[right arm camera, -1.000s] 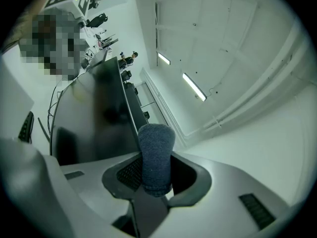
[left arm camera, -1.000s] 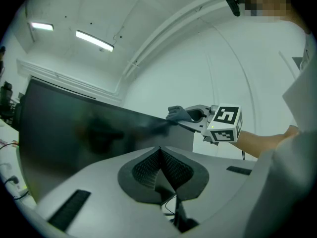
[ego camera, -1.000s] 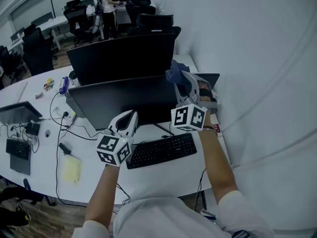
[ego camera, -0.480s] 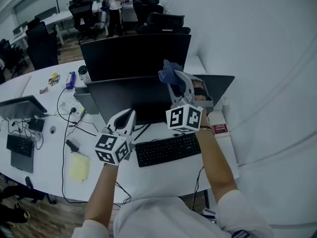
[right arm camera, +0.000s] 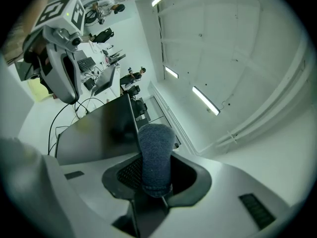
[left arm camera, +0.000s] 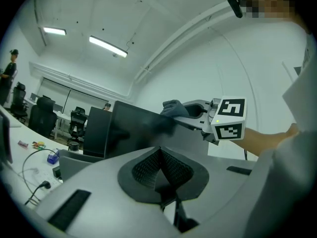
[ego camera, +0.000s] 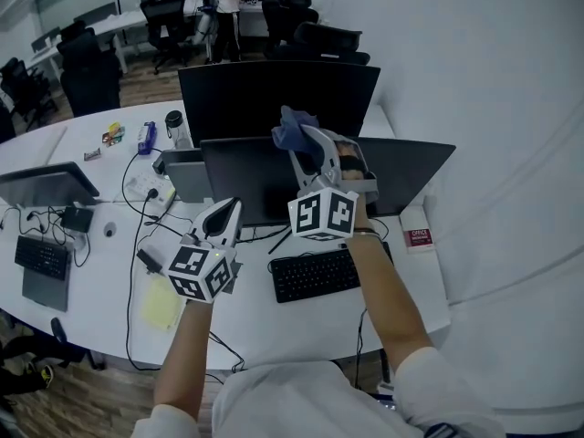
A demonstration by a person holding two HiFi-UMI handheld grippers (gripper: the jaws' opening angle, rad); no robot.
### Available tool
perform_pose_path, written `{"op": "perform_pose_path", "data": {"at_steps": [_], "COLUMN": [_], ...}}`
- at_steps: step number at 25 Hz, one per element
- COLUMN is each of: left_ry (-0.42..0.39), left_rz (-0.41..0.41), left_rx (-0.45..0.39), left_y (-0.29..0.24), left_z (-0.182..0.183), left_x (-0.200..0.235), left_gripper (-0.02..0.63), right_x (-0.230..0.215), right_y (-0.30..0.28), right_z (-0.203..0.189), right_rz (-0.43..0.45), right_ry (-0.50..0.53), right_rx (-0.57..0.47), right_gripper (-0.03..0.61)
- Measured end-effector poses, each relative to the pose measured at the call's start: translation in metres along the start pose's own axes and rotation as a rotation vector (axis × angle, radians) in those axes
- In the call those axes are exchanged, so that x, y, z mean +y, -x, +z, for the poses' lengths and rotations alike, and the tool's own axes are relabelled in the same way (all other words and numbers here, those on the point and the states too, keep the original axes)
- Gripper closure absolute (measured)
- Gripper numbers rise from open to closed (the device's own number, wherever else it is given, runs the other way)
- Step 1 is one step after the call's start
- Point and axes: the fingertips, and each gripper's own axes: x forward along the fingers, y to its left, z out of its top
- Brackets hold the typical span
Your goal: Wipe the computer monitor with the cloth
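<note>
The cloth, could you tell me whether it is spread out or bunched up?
Bunched up. The cloth stands as a thick wad pinched between the jaws of the right gripper, by the top edge of the monitor.

Cloth [ego camera: 290,128] held at the top edge of the monitor [ego camera: 246,182]
The blue cloth is gripped at the tip of the right gripper [ego camera: 305,140], raised over the dark screen. The left gripper [ego camera: 226,215] is held low near the screen's lower left corner, above the white desk [ego camera: 274,322], where a black keyboard [ego camera: 319,274] is set.
</note>
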Motion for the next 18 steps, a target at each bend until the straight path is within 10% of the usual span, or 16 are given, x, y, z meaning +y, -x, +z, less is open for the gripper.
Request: {"op": "perform_pose_path", "data": {"at_steps": [18], "left_ry": [0.036], "left_rz": [0.048], "left_rx": [-0.046], "left_y": [0.038], "left_z": [0.010], "left_x": [0.062], "left_gripper": [0.602], "right_x": [0.044], "right_y": [-0.026], "right_z": [0.103], "right_rz": [0.062], "right_ry": [-0.151], "right_rx": [-0.089], "right_gripper": [0.445]}}
